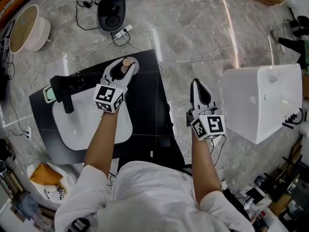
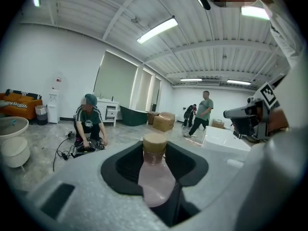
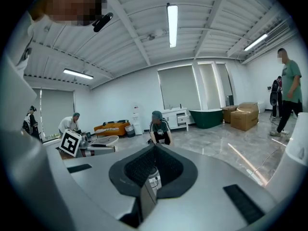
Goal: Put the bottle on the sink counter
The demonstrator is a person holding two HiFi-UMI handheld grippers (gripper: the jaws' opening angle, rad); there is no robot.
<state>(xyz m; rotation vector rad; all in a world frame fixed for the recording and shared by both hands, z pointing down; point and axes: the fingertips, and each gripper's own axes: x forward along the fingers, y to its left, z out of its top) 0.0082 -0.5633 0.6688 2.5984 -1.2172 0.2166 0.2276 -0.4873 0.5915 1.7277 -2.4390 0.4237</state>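
Two handheld grippers hang at the black sink counter (image 1: pixel 145 98), one over it and one off to its side. The left gripper (image 1: pixel 123 67) is above the counter's far part, just past the white basin (image 1: pixel 79 129) and beside the black faucet (image 1: pixel 64 93). Its fingers are pinching a pale pink bottle (image 2: pixel 156 177) with a beige cap. The bottle sits lengthwise between the jaws, with its cap toward their tips and pointing away from the person. The bottle is therefore over the counter near its far edge, held in the gripper; whether it touches the surface cannot be told.

The right gripper (image 1: pixel 197 85) is just off the counter's right edge, above the grey marble floor. Its fingers are pressed together at the tips with nothing between them.

Well apart from the counter's right edge stands a white box-shaped fixture (image 1: pixel 263 103). Beyond the counter's far edge, a person (image 2: pixel 88 124) crouches on the floor among cables.
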